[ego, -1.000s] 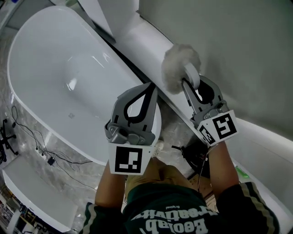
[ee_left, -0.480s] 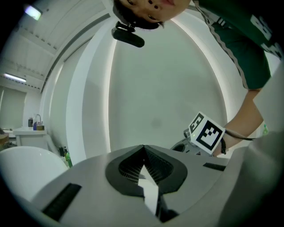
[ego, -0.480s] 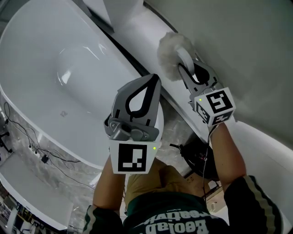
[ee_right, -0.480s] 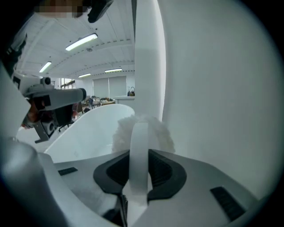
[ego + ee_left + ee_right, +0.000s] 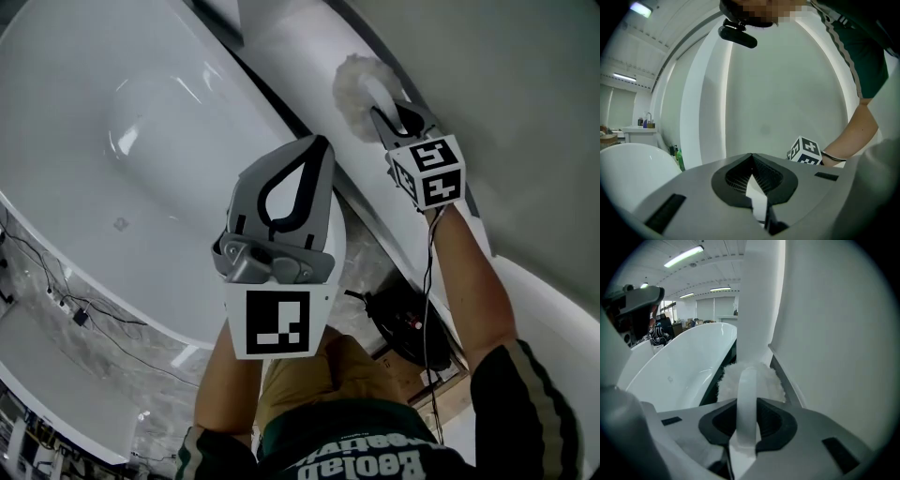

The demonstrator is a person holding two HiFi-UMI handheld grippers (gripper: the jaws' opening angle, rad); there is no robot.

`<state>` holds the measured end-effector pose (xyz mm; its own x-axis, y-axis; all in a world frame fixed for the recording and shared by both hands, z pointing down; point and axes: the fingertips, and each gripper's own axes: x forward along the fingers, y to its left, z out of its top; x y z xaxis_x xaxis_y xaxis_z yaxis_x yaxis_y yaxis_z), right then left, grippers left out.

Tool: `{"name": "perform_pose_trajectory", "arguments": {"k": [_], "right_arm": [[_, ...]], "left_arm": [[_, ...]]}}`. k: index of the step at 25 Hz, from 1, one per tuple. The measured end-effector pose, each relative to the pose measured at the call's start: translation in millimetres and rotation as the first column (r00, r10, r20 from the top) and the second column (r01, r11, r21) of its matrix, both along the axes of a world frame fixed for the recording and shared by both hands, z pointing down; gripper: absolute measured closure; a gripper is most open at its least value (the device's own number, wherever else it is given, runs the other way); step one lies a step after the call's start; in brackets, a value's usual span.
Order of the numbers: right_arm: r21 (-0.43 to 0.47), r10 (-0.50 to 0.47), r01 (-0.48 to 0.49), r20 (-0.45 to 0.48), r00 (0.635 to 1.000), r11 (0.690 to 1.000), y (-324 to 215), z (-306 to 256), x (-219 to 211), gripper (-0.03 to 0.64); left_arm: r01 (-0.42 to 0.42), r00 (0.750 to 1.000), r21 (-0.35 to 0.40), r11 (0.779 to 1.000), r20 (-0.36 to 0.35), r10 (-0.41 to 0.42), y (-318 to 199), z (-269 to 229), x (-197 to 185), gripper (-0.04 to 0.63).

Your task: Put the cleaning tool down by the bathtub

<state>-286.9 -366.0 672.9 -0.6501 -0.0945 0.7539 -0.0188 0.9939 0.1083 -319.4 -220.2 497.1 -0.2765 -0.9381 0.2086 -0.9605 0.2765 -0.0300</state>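
Observation:
The cleaning tool is a fluffy white pad [image 5: 359,91] on a white loop handle [image 5: 746,401]. My right gripper [image 5: 392,120] is shut on that handle, with the pad [image 5: 751,379] just beyond the jaws, over the white ledge [image 5: 309,70] that runs between the wall and the bathtub [image 5: 122,141]. Whether the pad touches the ledge I cannot tell. My left gripper [image 5: 319,145] hangs over the tub's near rim, shut, with nothing held; in the left gripper view its tips [image 5: 751,155] meet. The bathtub [image 5: 693,366] lies left of the pad.
A dark gap separates the tub from the ledge. The grey wall [image 5: 506,84] rises at the right. A black device [image 5: 403,319] with cables sits on the marbled floor by the person's knees. More cables [image 5: 75,309] trail on the floor left of the tub.
My right gripper has sunk away from the camera with the tool, toward the ledge by the tub. The left gripper has lowered a little and stays shut.

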Motion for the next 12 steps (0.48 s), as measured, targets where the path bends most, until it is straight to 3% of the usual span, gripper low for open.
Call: {"name": "perform_pose_trajectory", "arguments": {"k": [12], "right_arm": [[0.012, -0.039, 0.042, -0.185, 0.982, 0.999, -12, 71, -14, 0.523]], "left_arm": [[0.044, 0.998, -0.02, 0.999, -0.048, -0.045, 19, 30, -11, 0.586]]}}
